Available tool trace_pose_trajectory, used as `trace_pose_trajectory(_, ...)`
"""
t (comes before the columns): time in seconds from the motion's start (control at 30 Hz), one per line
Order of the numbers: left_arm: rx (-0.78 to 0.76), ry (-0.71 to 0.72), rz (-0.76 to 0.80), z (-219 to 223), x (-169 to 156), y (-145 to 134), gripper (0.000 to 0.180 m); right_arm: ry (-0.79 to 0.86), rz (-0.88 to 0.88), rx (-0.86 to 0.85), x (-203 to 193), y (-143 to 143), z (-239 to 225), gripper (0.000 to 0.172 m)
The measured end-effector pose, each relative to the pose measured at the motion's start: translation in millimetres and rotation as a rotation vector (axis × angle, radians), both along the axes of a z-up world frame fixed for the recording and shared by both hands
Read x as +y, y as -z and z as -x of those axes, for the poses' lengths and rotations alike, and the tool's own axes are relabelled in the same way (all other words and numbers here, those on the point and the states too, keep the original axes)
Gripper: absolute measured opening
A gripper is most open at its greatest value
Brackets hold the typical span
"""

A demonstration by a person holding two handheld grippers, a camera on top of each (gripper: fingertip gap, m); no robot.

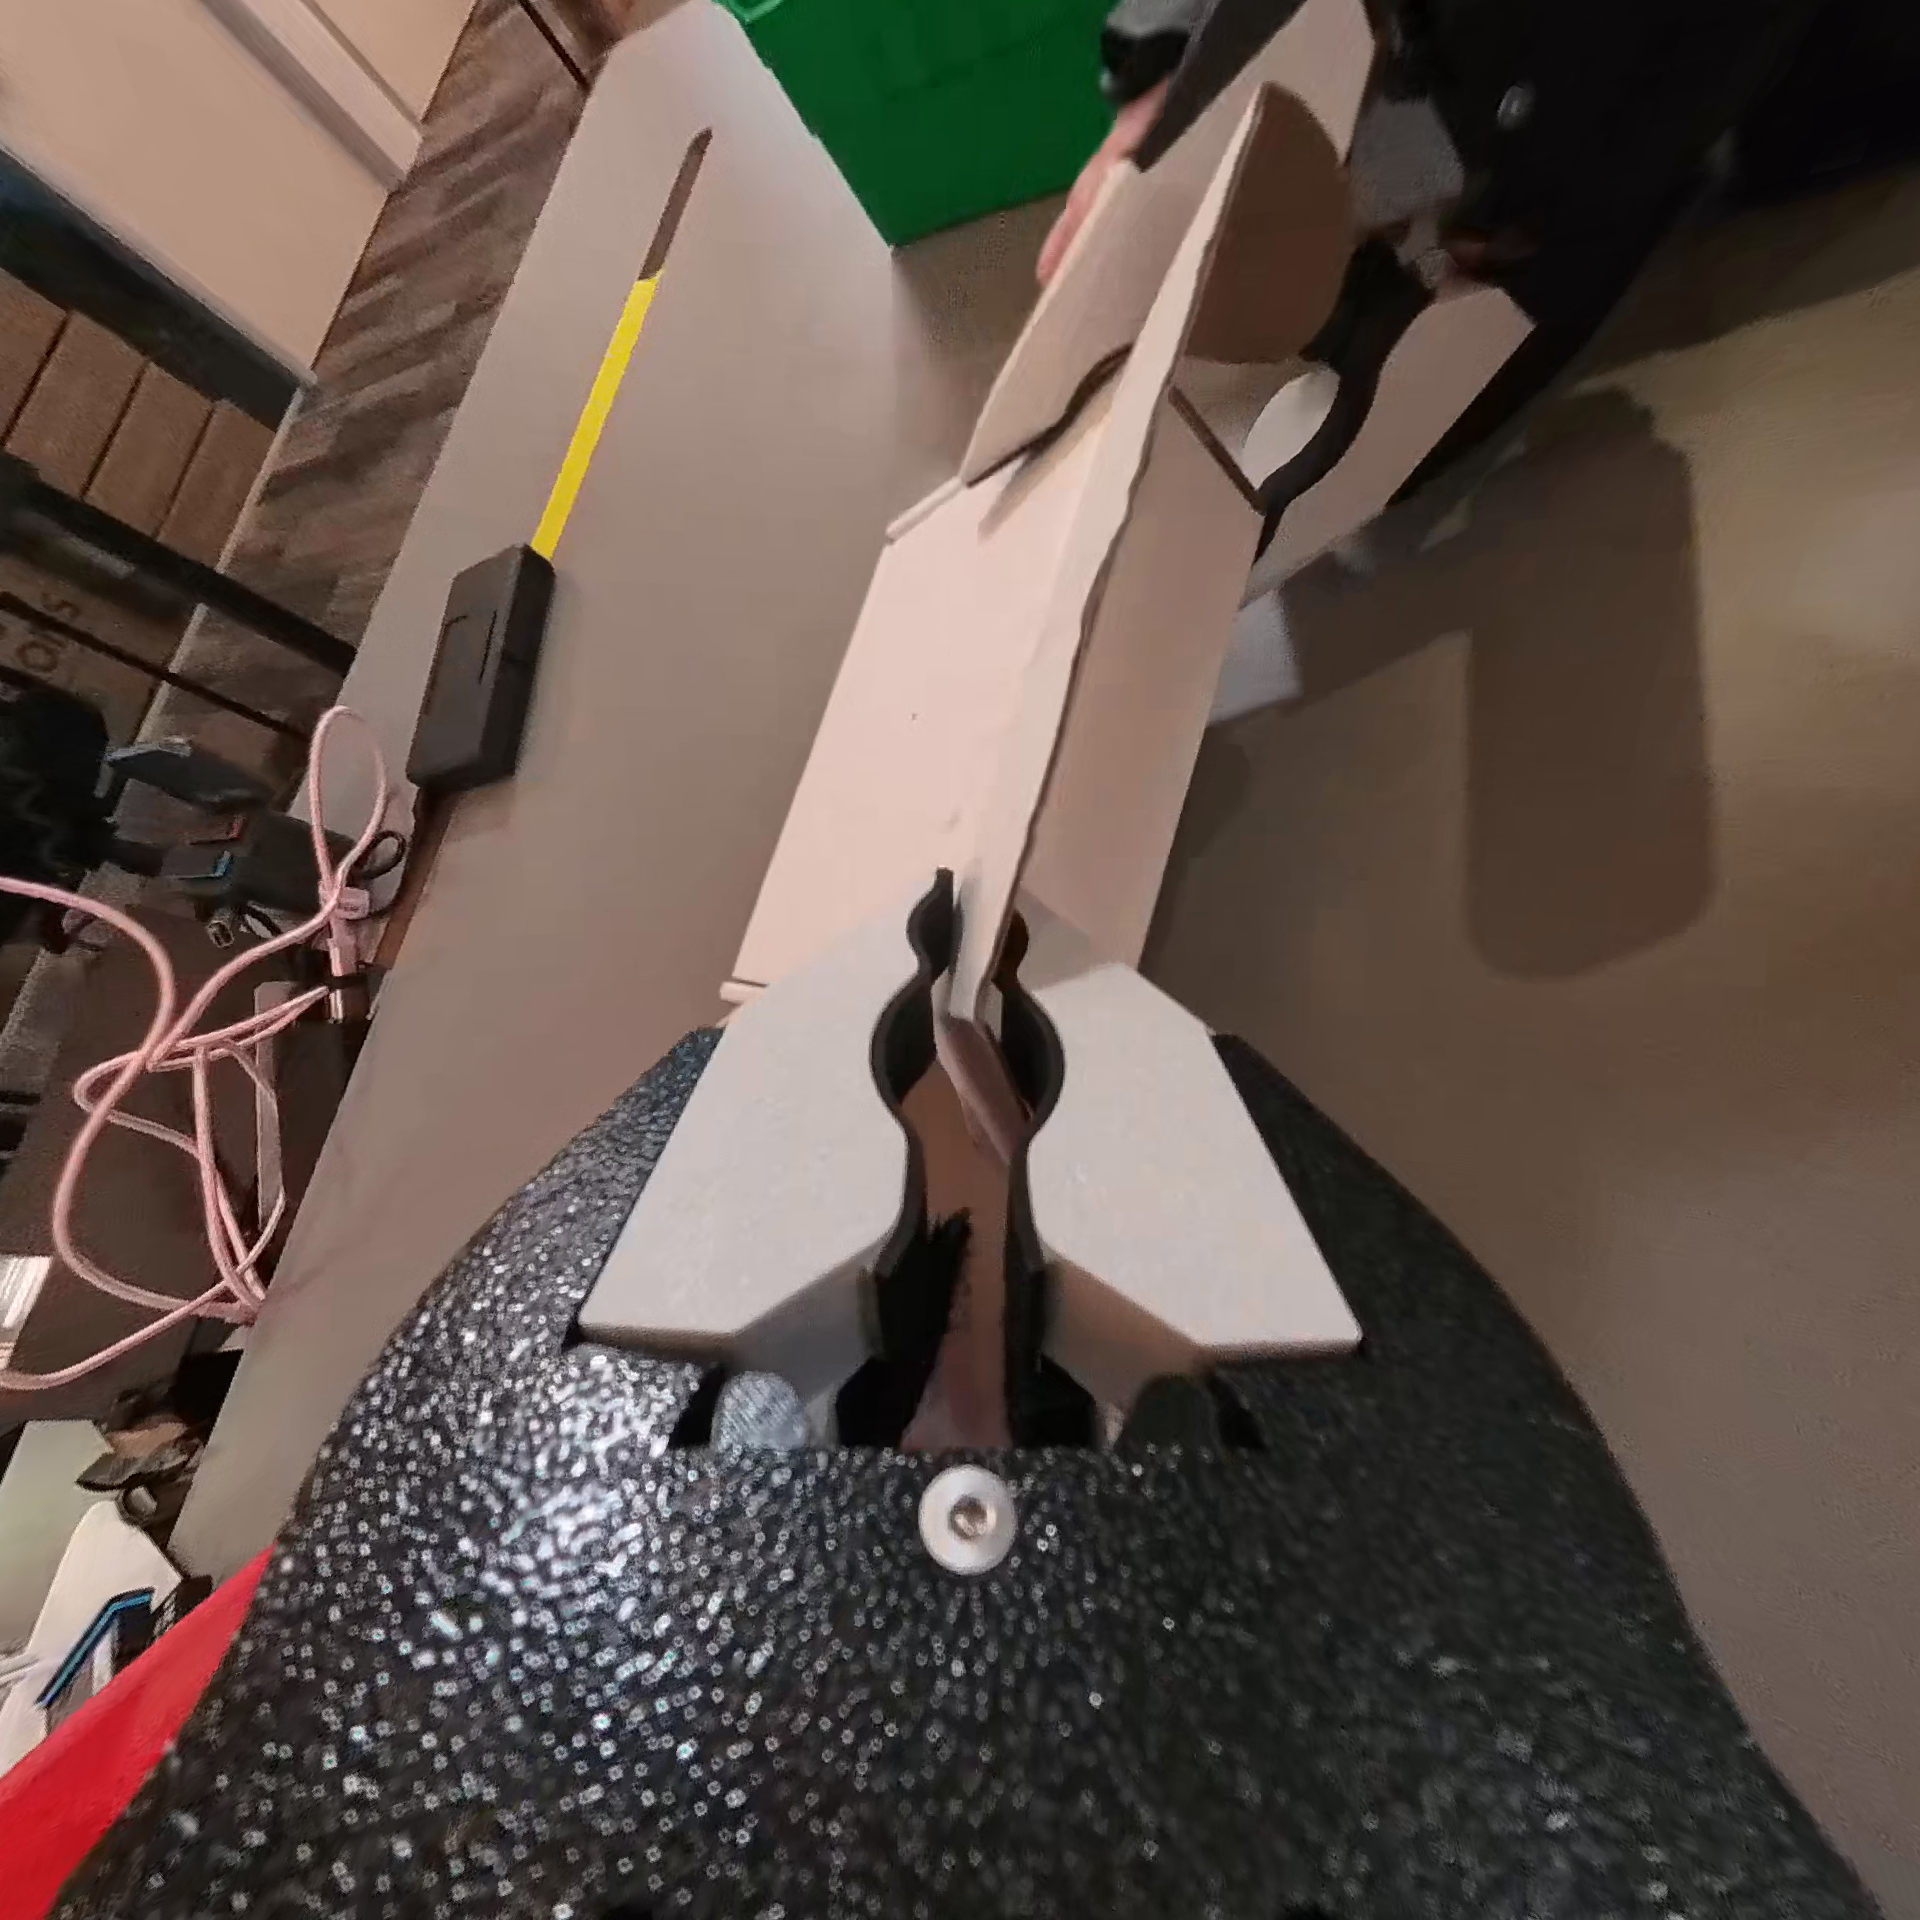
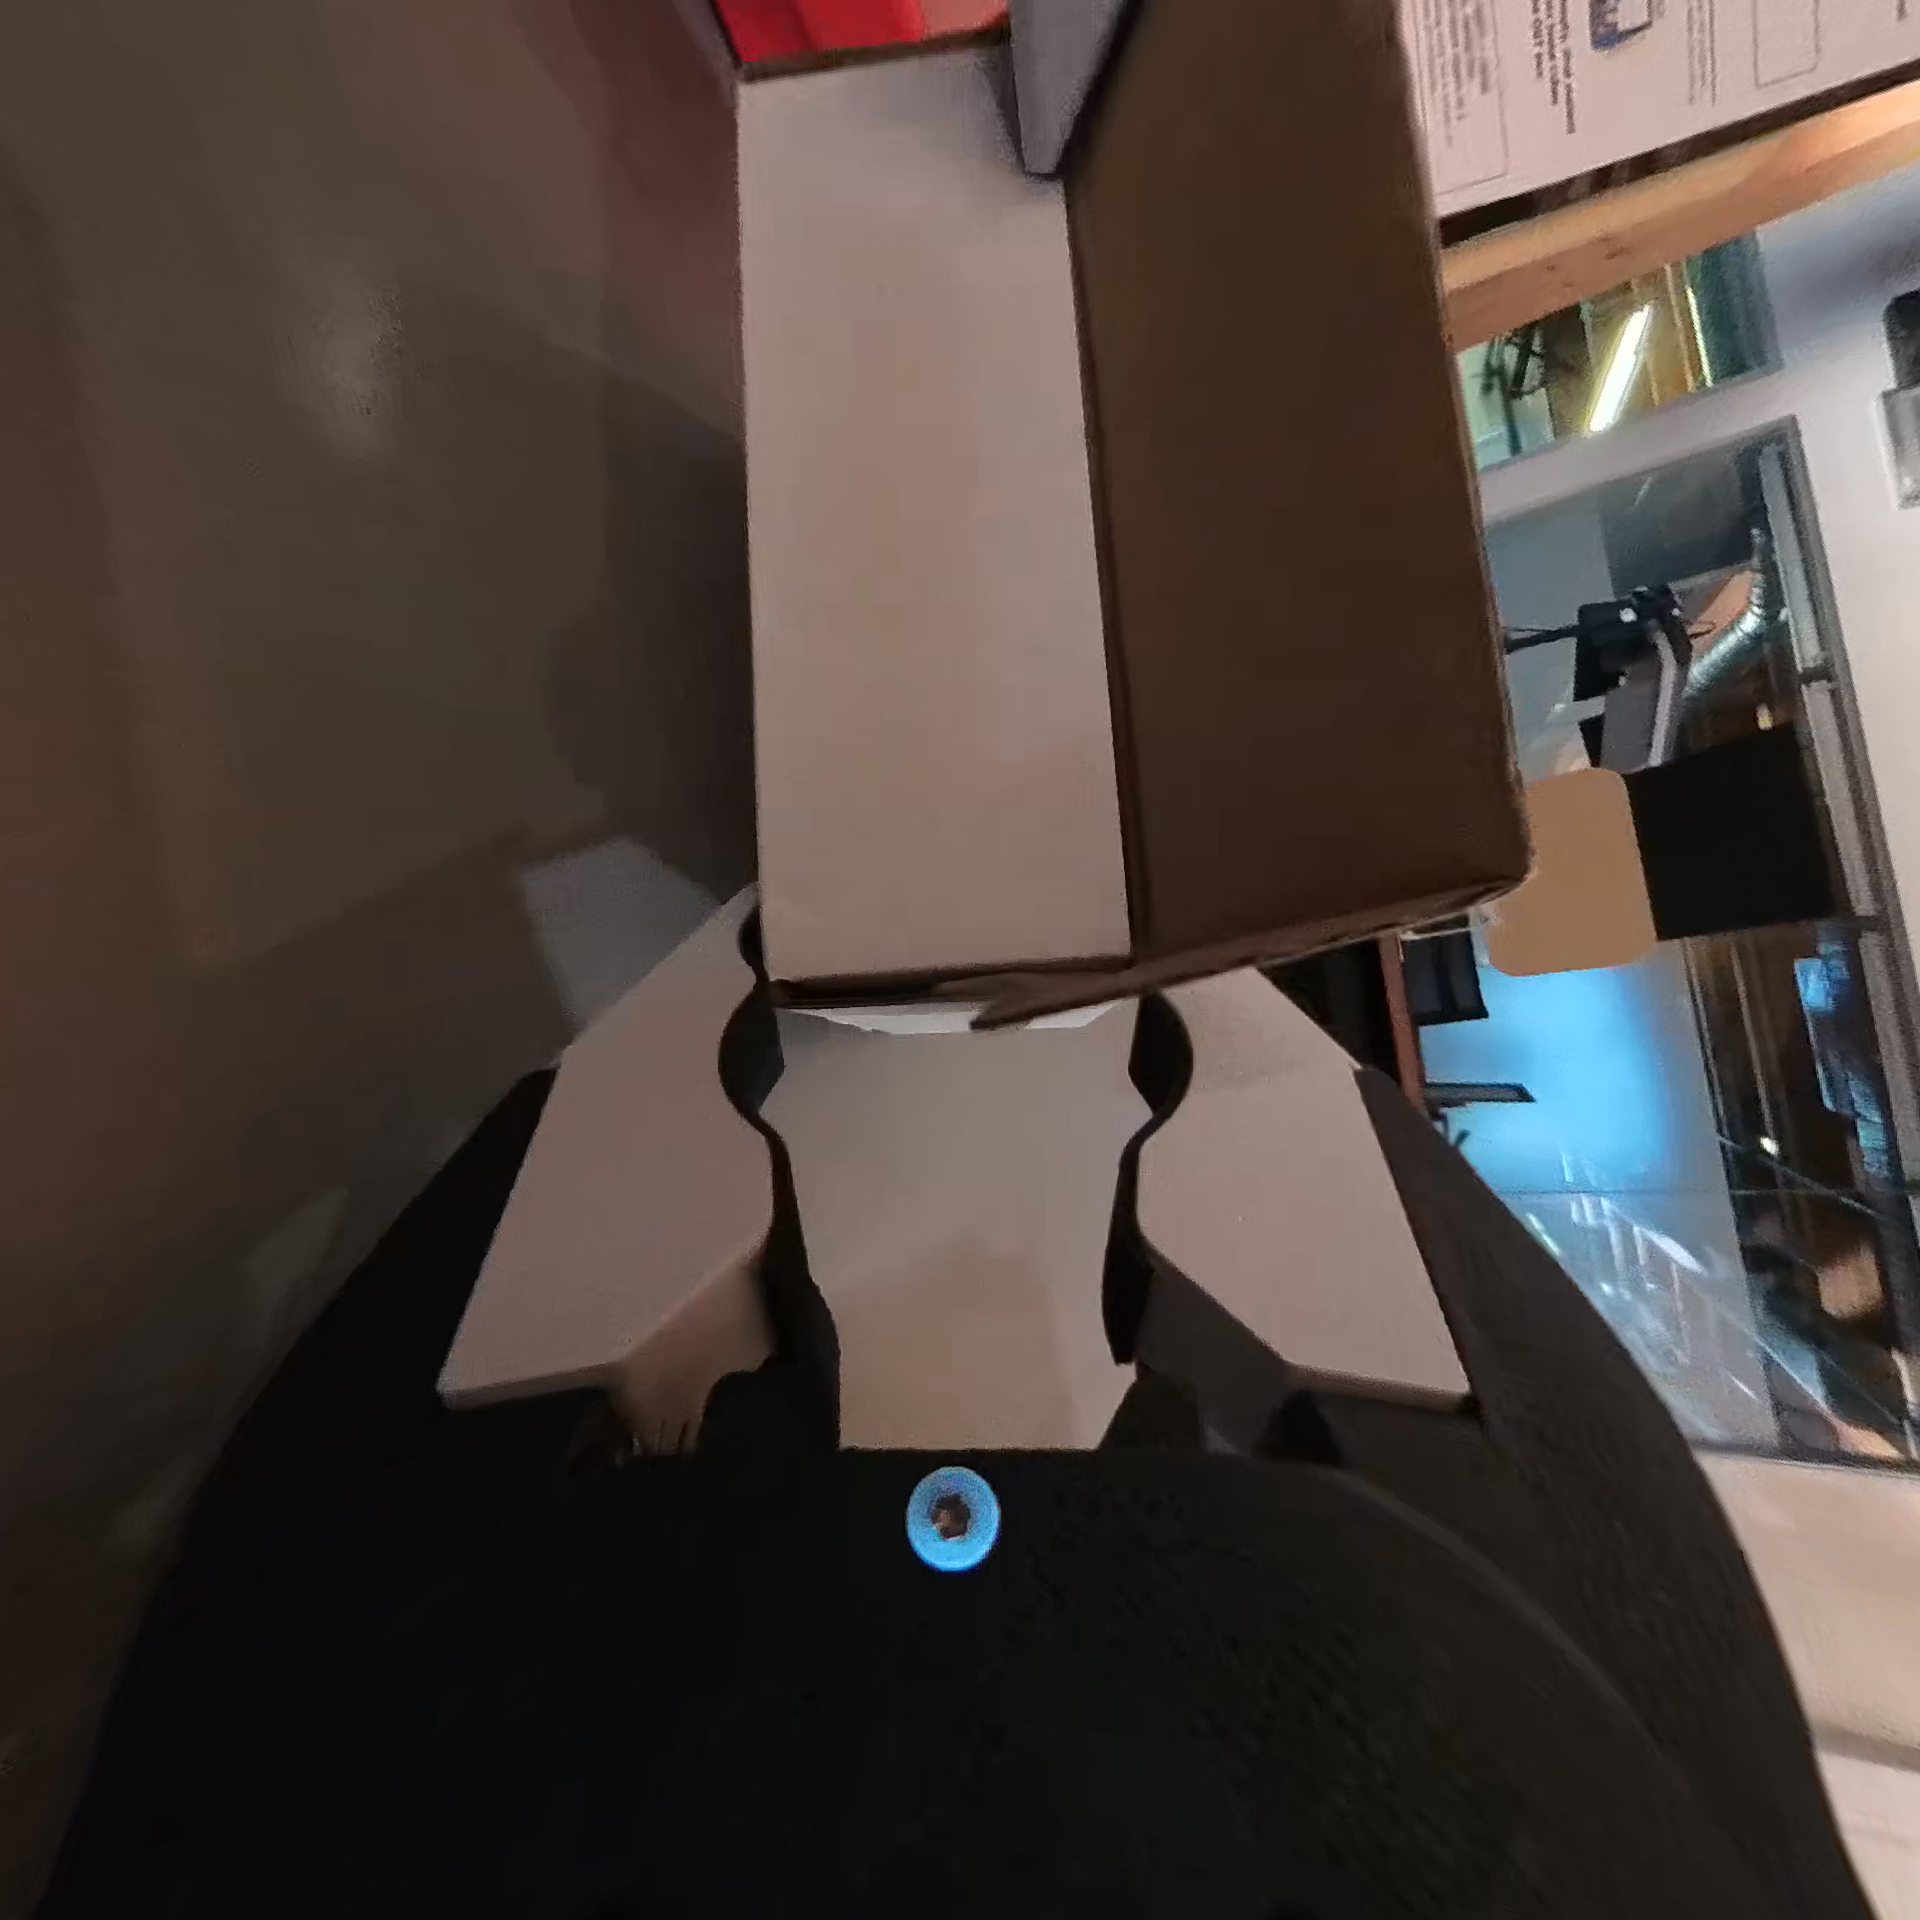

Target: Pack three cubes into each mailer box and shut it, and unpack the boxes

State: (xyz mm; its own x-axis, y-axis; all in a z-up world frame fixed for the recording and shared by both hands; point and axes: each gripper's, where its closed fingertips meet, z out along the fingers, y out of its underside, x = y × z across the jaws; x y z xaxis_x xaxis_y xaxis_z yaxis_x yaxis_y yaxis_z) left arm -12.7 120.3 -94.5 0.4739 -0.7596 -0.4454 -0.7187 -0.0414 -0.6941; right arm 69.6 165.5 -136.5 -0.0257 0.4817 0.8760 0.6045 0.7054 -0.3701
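In the left wrist view the mailer box [image 1: 987, 675], white outside and brown inside, stretches away from me, with its flaps partly unfolded at the far end. My left gripper [image 1: 977, 935] is shut on a thin cardboard panel at the near edge of the box. My right gripper [image 1: 1340, 353] grips the far end of the box. In the right wrist view the right gripper [image 2: 951, 997] has its fingers wide apart and pressed on both sides of the box's end [image 2: 914, 520], and the box is tilted up off the table. No cubes show in either view.
The beige table [image 1: 1507, 1039] lies to the right. A pale upright panel with a yellow strip [image 1: 597, 416] and a black device [image 1: 483, 665] stands to the left, with pink cables [image 1: 208, 1039] beside it. A green bin [image 1: 935, 104] is at the back. A red thing [image 1: 104, 1704] is at the lower left. Between my left fingertips and the red thing [image 1: 104, 1704] there is roughly 25 cm.
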Motion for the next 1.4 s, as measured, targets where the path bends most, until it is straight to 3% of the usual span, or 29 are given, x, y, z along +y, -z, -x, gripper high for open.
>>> trace_pose_trajectory(0.03,-0.013,-0.001,-0.012,-1,1,-2,0.003,0.0,0.02,0.006,0,-1,-1,0.066)
trace_pose_trajectory(0.1,-0.048,-0.039,-0.082,-1,7,-12,0.012,-0.01,0.097,0.041,-3,-5,-2,0.066)
trace_pose_trajectory(0.27,-0.25,-0.038,-0.094,-6,-1,-29,0.109,-0.019,0.255,0.082,-5,-13,-14,0.064)
trace_pose_trajectory(0.37,-0.437,0.052,-0.089,-14,-17,-42,0.127,-0.034,0.392,0.116,-11,-19,-24,0.064)
trace_pose_trajectory(0.43,-0.486,0.08,-0.122,-18,-20,-42,0.128,-0.06,0.503,0.143,-19,-23,-31,0.064)
trace_pose_trajectory(0.57,-0.443,0.051,-0.135,-28,-12,-19,0.125,-0.134,0.698,0.188,-31,-27,-39,0.063)
trace_pose_trajectory(0.77,-0.512,0.151,0.022,-55,-24,6,0.117,-0.239,0.921,0.163,-58,-29,-40,0.063)
trace_pose_trajectory(0.9,-0.547,0.204,0.069,-62,-35,10,0.102,-0.291,0.979,0.132,-72,-28,-35,0.064)
trace_pose_trajectory(0.97,-0.524,0.217,0.06,-63,-36,17,0.078,-0.301,0.995,0.131,-74,-29,-35,0.064)
trace_pose_trajectory(1.1,-0.495,0.215,0.127,-64,-36,33,0.076,-0.268,1.042,0.159,-74,-31,-34,0.068)
trace_pose_trajectory(1.17,-0.497,0.208,0.162,-64,-36,36,0.075,-0.253,1.078,0.178,-76,-39,-34,0.096)
trace_pose_trajectory(1.2,-0.5,0.209,0.17,-64,-36,36,0.075,-0.256,1.084,0.185,-78,-44,-35,0.1)
trace_pose_trajectory(1.4,-0.507,0.255,0.274,-64,-46,40,0.075,-0.283,1.036,0.265,-83,-78,-49,0.095)
